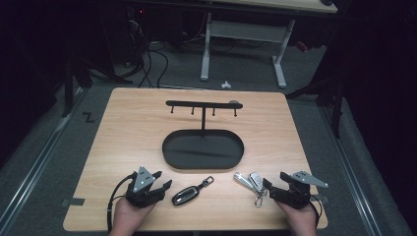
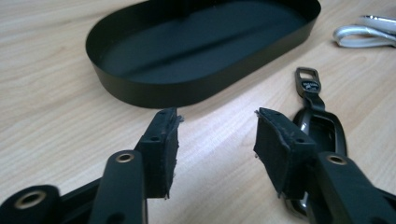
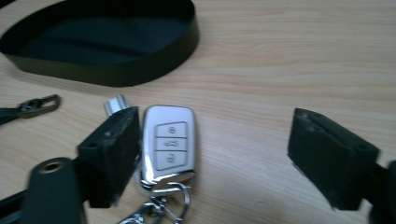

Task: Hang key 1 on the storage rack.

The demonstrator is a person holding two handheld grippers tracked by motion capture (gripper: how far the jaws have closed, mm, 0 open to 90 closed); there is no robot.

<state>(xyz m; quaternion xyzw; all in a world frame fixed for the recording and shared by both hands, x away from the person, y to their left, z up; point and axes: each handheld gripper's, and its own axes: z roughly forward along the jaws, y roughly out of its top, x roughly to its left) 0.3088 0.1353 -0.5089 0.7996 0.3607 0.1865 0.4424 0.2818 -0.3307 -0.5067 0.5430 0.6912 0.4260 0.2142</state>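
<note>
A black car key fob (image 1: 187, 194) with a strap lies on the wooden table (image 1: 128, 128) just right of my left gripper (image 1: 162, 179). In the left gripper view that gripper (image 2: 217, 126) stands open, with the black fob (image 2: 322, 126) partly hidden behind one jaw. A silver key fob (image 1: 253, 181) with a key ring lies just left of my right gripper (image 1: 275, 180). In the right gripper view that gripper (image 3: 215, 119) is open, and the silver fob (image 3: 169, 142) lies beside one jaw, its buttons facing up. Neither gripper holds anything.
A black oval tray (image 1: 172, 160) sits mid-table, with a T-shaped hook rack (image 1: 203, 104) rising from its far side. The tray's wall (image 2: 187, 91) stands just beyond the left jaws and its wall (image 3: 116, 72) beyond the right jaws. Bare wood surrounds the tray.
</note>
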